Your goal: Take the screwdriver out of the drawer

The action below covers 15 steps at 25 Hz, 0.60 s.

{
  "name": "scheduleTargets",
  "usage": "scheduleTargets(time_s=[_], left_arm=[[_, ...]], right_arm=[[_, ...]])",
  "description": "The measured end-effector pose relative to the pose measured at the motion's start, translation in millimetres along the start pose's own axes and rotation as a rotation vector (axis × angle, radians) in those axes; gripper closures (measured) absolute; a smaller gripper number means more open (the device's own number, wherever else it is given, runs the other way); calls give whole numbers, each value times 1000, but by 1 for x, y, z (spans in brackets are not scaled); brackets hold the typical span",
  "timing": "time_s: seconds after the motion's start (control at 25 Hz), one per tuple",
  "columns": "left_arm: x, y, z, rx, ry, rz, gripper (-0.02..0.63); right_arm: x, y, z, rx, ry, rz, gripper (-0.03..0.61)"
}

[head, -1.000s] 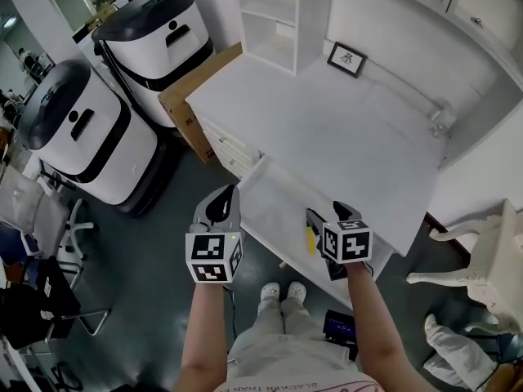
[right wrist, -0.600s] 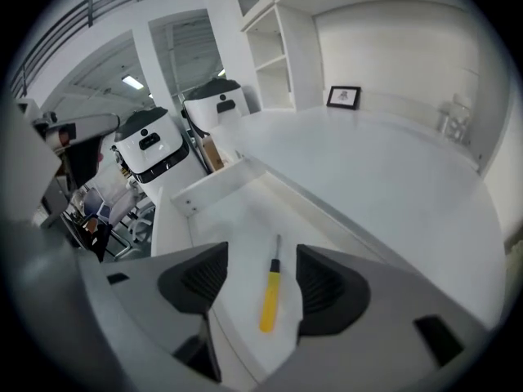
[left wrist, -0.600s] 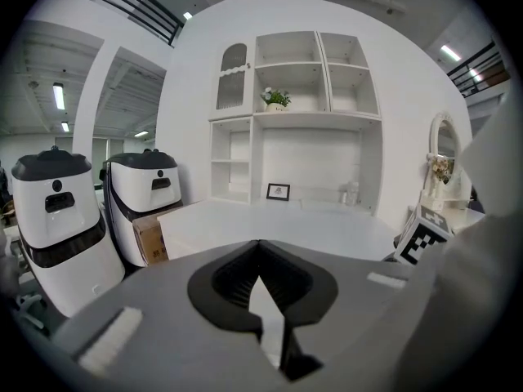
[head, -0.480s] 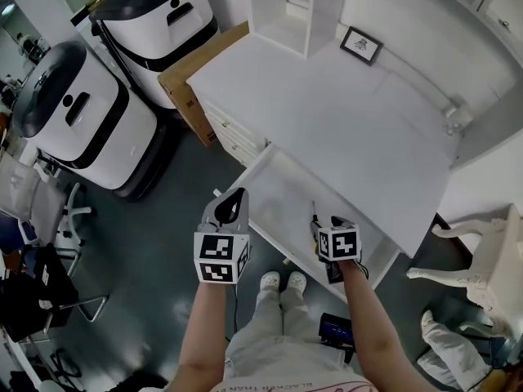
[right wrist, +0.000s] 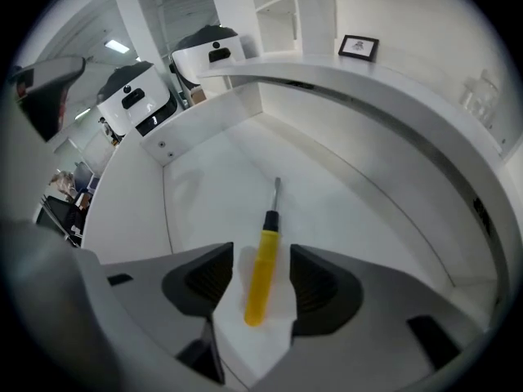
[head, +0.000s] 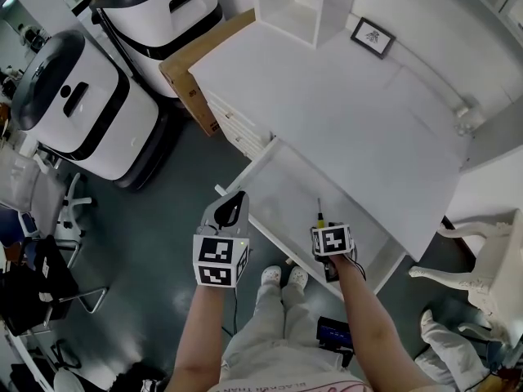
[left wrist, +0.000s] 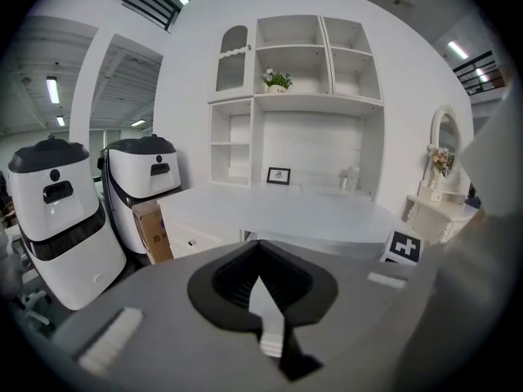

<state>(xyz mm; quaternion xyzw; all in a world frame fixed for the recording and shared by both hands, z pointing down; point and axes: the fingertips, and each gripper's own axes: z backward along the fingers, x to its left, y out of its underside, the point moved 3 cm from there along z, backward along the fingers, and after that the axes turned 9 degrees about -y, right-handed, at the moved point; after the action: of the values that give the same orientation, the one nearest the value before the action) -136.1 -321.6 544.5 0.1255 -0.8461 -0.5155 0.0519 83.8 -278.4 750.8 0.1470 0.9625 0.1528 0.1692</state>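
A screwdriver (right wrist: 262,268) with a yellow handle and a thin metal shaft lies on the floor of the open white drawer (head: 282,184). My right gripper (right wrist: 261,261) points steeply down over it, one jaw on each side of the handle. The jaws are closing, with a small gap left on both sides. In the head view only the shaft and handle top (head: 320,214) show beyond the right gripper (head: 326,229). My left gripper (head: 230,207) hangs outside the drawer's front left corner, shut and empty (left wrist: 260,251).
The drawer juts from under a white desk top (head: 343,96) with a small picture frame (head: 373,36) and a shelf unit (head: 298,2). Two white-and-black machines (head: 73,113) and a cardboard box (head: 192,64) stand at left. A white chair (head: 482,276) is at right.
Both grippers have sunk toward the drawer. The right one dropped more and tipped downward, so its jaws now straddle the screwdriver's handle and stand narrower.
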Motion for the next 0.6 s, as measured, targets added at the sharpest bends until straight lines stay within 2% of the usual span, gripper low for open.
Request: scheduleTargets(time_s=[0.32,0.52,0.56,0.6], left_arm=[[5,9,-1,22,-7,2,604],[9,9,1,22,-14,3,604],[10,9,1,22,-15,3,604],[10,9,1,22,-15,4,604]], right_arm=[[-3,11,-16,72,37,46,382],[-3,6,-12,67,62,63,394],[-4,6,-12,67,67,63,402],[-6,6,-13,66,75,62,436]])
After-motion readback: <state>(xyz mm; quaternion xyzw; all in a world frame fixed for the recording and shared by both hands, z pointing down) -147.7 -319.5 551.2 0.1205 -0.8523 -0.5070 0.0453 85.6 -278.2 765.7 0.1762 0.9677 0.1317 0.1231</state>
